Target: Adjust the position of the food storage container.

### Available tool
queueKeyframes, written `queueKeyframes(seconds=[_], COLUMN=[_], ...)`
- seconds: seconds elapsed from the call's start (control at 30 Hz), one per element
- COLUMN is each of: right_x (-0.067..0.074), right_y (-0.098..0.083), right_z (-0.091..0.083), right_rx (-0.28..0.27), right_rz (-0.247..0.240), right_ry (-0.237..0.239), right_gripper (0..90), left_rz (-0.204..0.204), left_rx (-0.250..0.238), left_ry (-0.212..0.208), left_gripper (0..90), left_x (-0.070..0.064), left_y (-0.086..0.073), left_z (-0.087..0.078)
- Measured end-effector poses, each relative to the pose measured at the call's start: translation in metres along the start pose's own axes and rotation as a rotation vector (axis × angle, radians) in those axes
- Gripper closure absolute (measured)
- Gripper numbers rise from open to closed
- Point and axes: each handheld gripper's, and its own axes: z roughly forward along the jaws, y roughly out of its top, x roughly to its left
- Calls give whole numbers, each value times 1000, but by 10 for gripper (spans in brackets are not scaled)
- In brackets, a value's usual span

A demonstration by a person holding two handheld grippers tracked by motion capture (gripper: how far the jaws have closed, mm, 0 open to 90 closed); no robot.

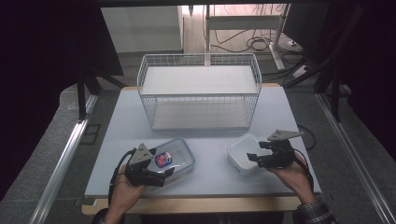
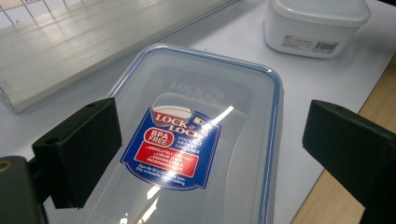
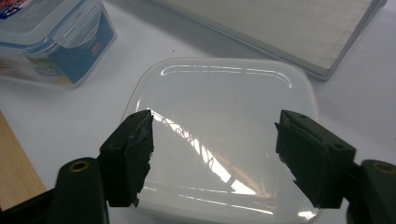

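Both my hands are in low at the near edge, left gripper (image 1: 161,173) and right gripper (image 1: 254,156) each with jaws spread wide, pointing inward toward each other, gripping nothing.

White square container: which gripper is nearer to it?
Right. The right gripper hovers directly over the white square container, jaws open. The left gripper is over the clear blue-labelled container, well to its left.

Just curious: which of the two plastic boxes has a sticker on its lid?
The clear rectangular box, under the left hand-held gripper. The white square box has a plain lid.
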Motion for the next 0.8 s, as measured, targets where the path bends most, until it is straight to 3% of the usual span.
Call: queueKeyframes(seconds=[0.07,0.2,0.23,0.27,0.33,0.43,0.5,0.53,0.67,0.8], right_x=[2,3,4,4,5,7,9,9,5,-2], right_y=[1,2,4,4,7,11,19,19,34,44], right_z=[2,1,1,1,0,-1,0,0,14,27], right_rx=[7,3,8,8,21,18,1,1,20,29], right_rz=[-6,-6,-24,-24,-63,-88,-109,-109,-134,-120], right_ry=[-9,-12,-18,-18,-25,-26,-10,-10,-26,-22], right_gripper=[307,357,417,417,523,590,702,702,853,892], left_rz=[-26,-37,-43,-44,-31,-27,-24,-24,-28,-17], left_rx=[4,-3,-9,-8,-4,5,20,20,26,11], left_ry=[-2,-12,-21,-23,-1,4,18,18,36,43], left_gripper=[45,41,43,43,49,53,83,97,137,150], left_x=[1,1,1,1,-1,-3,-6,-6,-7,-6], left_y=[1,2,2,2,3,4,4,4,5,4], left_z=[-1,-3,-3,-3,-3,-2,0,0,1,-2])
